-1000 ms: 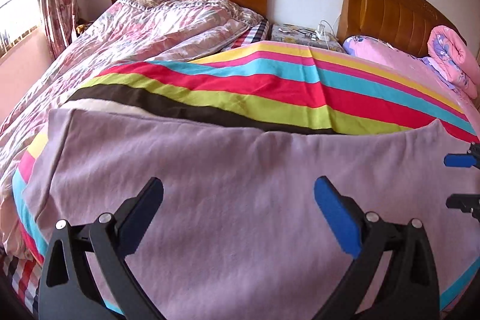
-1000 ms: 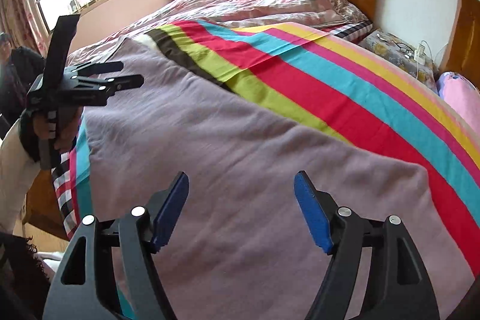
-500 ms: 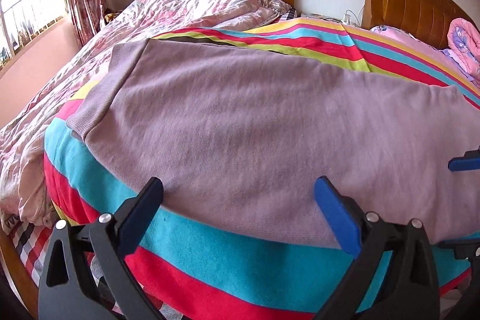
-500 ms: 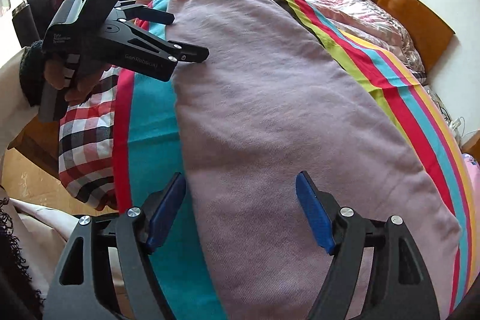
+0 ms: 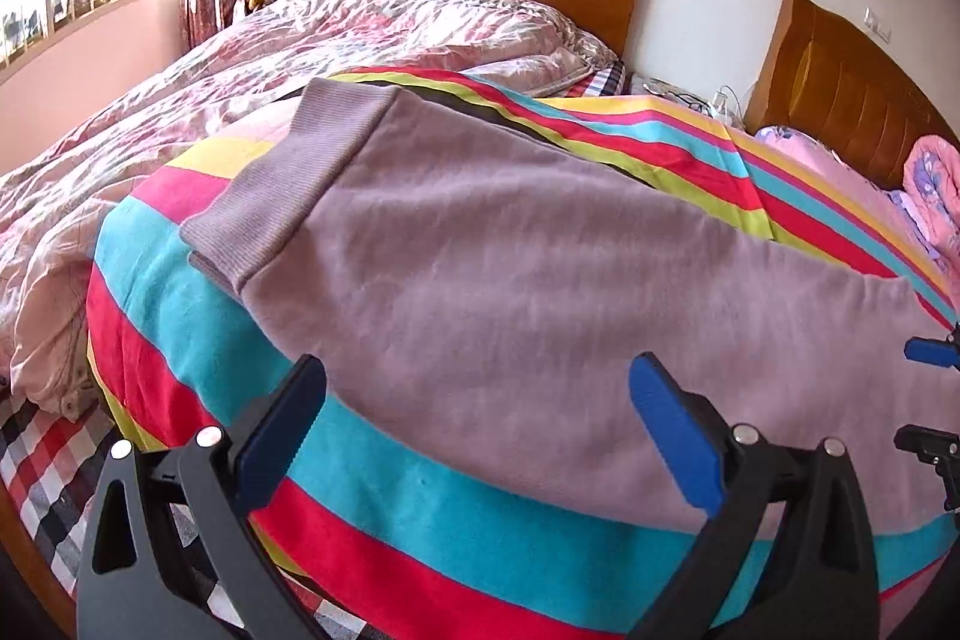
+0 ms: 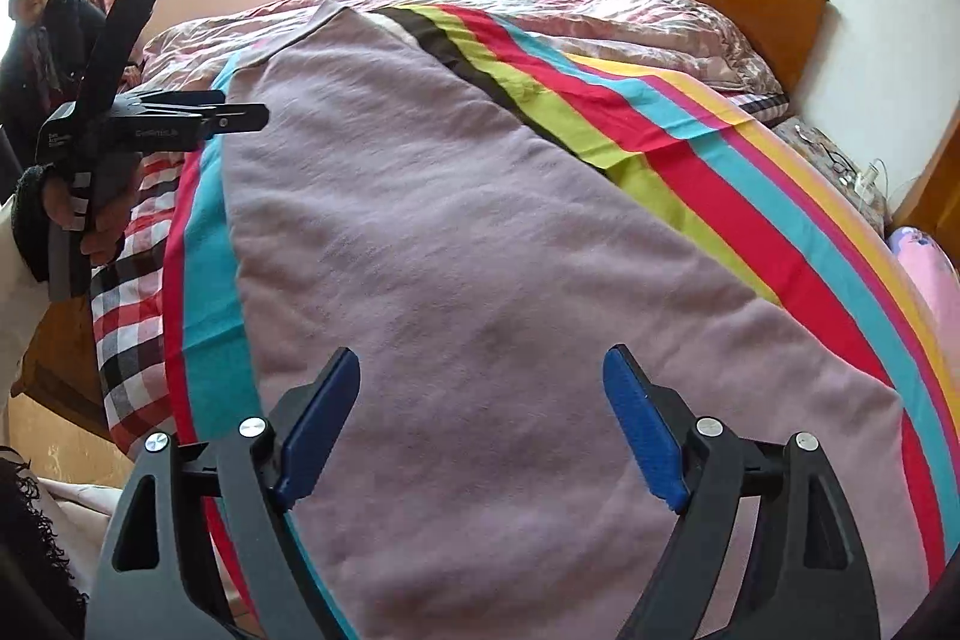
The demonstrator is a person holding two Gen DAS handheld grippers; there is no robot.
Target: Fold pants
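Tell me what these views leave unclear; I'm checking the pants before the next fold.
- Pants: far end runs behind the right gripper at the left wrist view's edge.
- Pants' near end: cut off by the right wrist view's bottom edge, behind the right gripper.
- Layers under the top: hidden by the fabric.

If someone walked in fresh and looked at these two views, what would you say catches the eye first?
First the mauve pants, spread flat across the near side of the bed, ribbed waistband toward the window. Under them lies a loudly striped blanket in red, turquoise, yellow and green. Both the left gripper and right gripper hover open above the cloth.
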